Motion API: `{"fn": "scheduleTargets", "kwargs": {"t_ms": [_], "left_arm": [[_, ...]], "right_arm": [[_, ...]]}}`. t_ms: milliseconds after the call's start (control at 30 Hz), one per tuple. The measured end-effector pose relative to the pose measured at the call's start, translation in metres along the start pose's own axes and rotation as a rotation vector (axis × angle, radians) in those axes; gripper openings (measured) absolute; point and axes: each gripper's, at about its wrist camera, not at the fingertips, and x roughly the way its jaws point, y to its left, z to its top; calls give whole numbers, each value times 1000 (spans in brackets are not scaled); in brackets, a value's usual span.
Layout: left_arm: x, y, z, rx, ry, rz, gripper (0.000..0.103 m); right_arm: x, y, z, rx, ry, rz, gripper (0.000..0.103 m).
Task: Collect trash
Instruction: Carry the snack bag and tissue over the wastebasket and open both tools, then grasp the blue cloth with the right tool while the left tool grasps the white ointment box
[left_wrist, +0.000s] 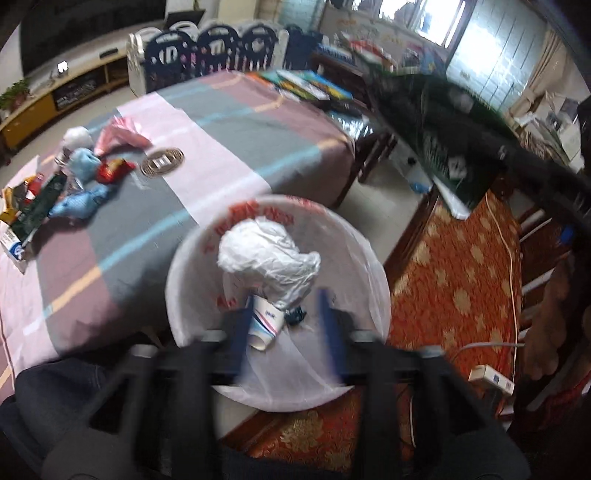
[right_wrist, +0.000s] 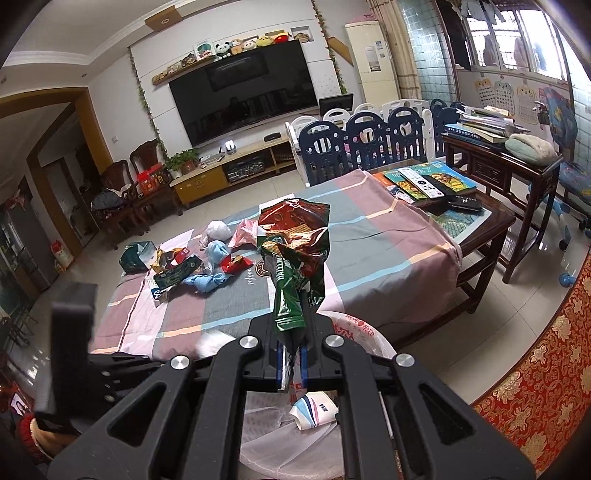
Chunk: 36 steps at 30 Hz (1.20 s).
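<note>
Over bin (right_wrist: 365, 332), right gripper (right_wrist: 291, 369) clamped on green snack wrapper (right_wrist: 295, 266): centre above liner, then release. Left gripper (left_wrist: 284, 314) spread wide, empty, above same bin, crumpled bag (left_wrist: 269, 258) and cup (left_wrist: 264, 325) inside. Farther left on table (right_wrist: 388, 236): remaining trash pile (right_wrist: 199, 266), unobstructed.

Spread fingers (left_wrist: 325, 317) over lined bin (left_wrist: 184, 280)
</note>
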Motion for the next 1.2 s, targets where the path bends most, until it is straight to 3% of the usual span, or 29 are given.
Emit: {"fn": "scheduleTargets", "kwargs": {"t_ms": [33, 200, 233, 267, 333, 367, 667, 933, 1200], "left_arm": [[3, 0, -2, -4, 3, 12, 75], [-7, 21, -5, -89, -29, 36, 79], [-10, 28, -6, -117, -42, 44, 80], [-13, 36, -6, -153, -54, 56, 80], [-20, 50, -6, -213, -77, 78, 80], [-25, 60, -6, -244, -94, 99, 80], [-50, 104, -11, -331, -198, 297, 88], [-52, 157, -20, -404, -195, 432, 88], [-53, 193, -27, -386, -214, 600, 90]], "right_arm": [[2, -1, -1, 5, 8, -3, 8], [14, 2, -7, 2, 64, -17, 8], [18, 2, -9, 3, 81, -26, 13], [19, 1, -10, 6, 92, -26, 19], [21, -1, -12, 30, 100, -39, 68], [20, -3, -12, 43, 92, -50, 75], [39, 8, -16, 47, 120, -4, 78], [89, 45, -14, 2, 191, 49, 78], [142, 84, -1, -26, 213, 104, 78]]}}
